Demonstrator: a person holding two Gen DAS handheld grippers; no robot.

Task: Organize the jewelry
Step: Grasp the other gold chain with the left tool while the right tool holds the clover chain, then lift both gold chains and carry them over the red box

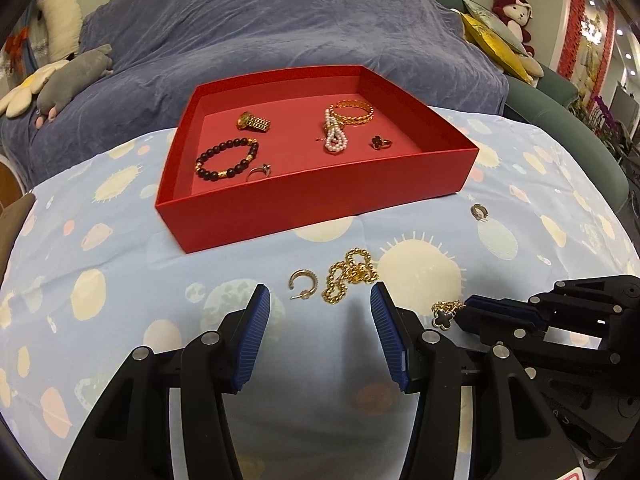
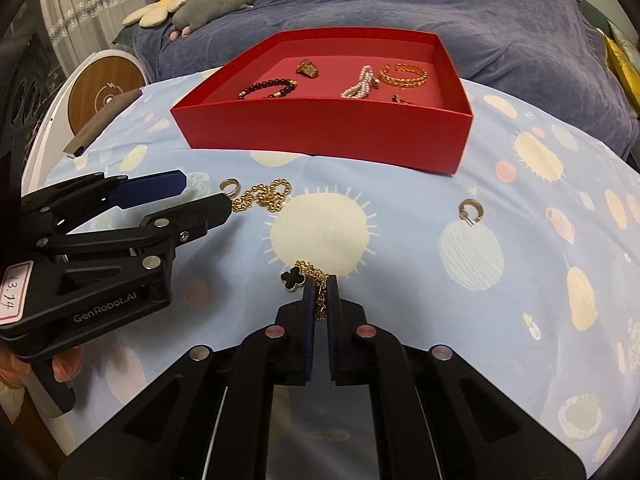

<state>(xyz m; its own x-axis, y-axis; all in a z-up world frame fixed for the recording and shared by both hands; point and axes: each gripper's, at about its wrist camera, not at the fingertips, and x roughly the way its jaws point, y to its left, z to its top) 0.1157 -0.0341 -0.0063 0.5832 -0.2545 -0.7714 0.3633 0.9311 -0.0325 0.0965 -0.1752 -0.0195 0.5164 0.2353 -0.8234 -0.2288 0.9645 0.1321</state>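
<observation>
A red tray (image 1: 304,204) (image 2: 320,132) sits on the patterned cloth and holds a watch (image 1: 253,121), a dark bead bracelet (image 1: 226,159), a pearl strand (image 1: 335,136), a gold bangle (image 1: 352,112) and two rings. My left gripper (image 1: 320,300) is open just short of a gold bead chain (image 1: 350,276) and a hoop earring (image 1: 303,282). My right gripper (image 2: 320,280) is shut on a gold chain with a black clover pendant (image 2: 295,277), at the cloth. A second hoop earring (image 2: 471,210) lies apart to the right.
A blue-draped sofa (image 1: 260,32) with plush toys stands behind the table. A round white side table (image 2: 104,88) and a dark flat object (image 2: 96,124) are at the left in the right wrist view.
</observation>
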